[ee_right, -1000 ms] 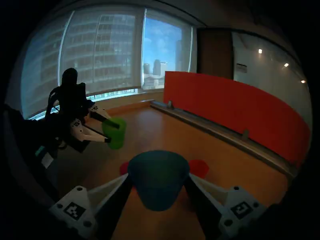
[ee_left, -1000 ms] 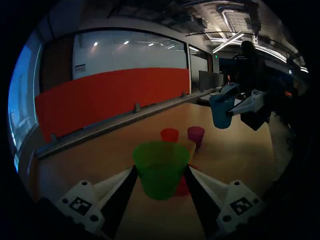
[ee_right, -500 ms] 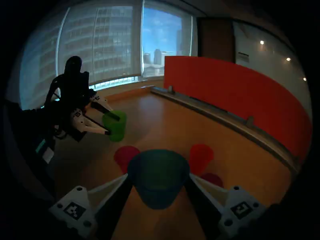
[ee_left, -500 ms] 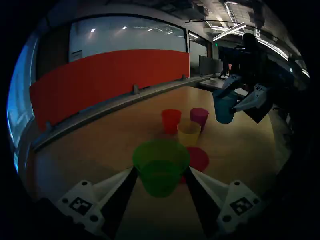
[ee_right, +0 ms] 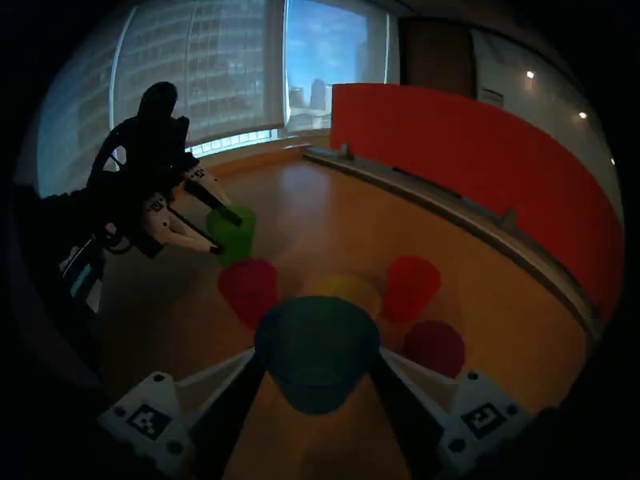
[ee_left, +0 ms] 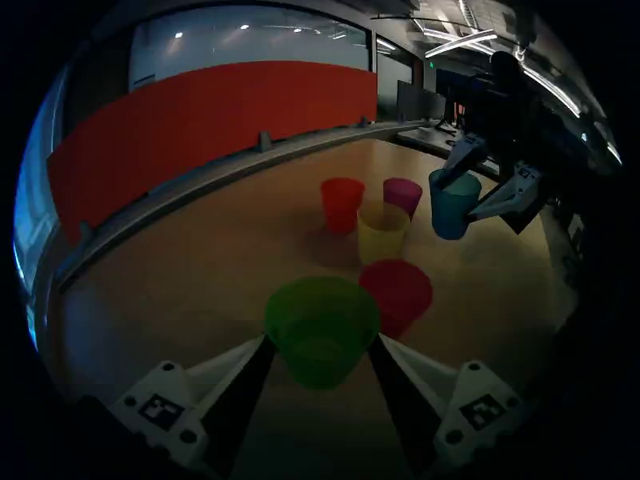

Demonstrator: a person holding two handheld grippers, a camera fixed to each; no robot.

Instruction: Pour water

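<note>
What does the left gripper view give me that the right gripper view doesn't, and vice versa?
Left gripper view: ceiling light strips, and the green cup up close in the left gripper. Right gripper view: bright windows, and the blue cup up close in the right gripper. Shared: both held cups, the red partition, four cups on the table.

Orange-red partition [ee_left: 216, 112] along the wooden tabletop [ee_left: 200, 264]; windows [ee_right: 200, 72] onto city towers beyond
</note>
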